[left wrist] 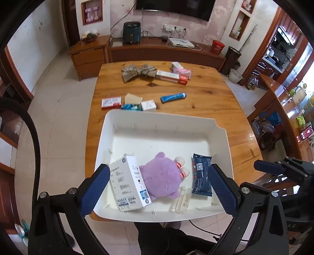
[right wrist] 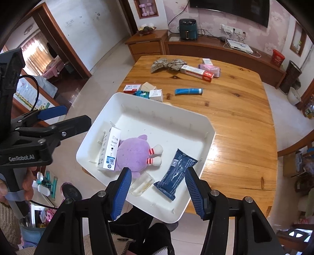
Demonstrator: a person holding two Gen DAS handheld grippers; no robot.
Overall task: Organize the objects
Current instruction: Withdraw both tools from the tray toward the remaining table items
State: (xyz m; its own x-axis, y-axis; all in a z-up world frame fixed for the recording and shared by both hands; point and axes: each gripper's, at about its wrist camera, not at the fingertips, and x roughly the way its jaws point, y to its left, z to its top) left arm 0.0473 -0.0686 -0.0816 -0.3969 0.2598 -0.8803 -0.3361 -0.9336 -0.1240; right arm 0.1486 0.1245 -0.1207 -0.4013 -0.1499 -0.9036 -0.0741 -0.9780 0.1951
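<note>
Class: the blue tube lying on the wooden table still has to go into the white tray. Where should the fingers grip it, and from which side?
Grip the blue tube across its round middle, coming from above. It lies flat with open table around it, and its narrow width fits between open fingers; the white cap end gives less surface to hold.

A home living room: wall-mounted TV (left wrist: 174, 7) above a wooden cabinet (left wrist: 164, 52), floral wallpaper (left wrist: 125, 17), tiled floor (left wrist: 58, 117), wooden tabletop (left wrist: 206, 106).

The white box (right wrist: 109, 151) bears "hp"; the left claw (right wrist: 58, 115) frame reads "GenRobot.AI".
</note>
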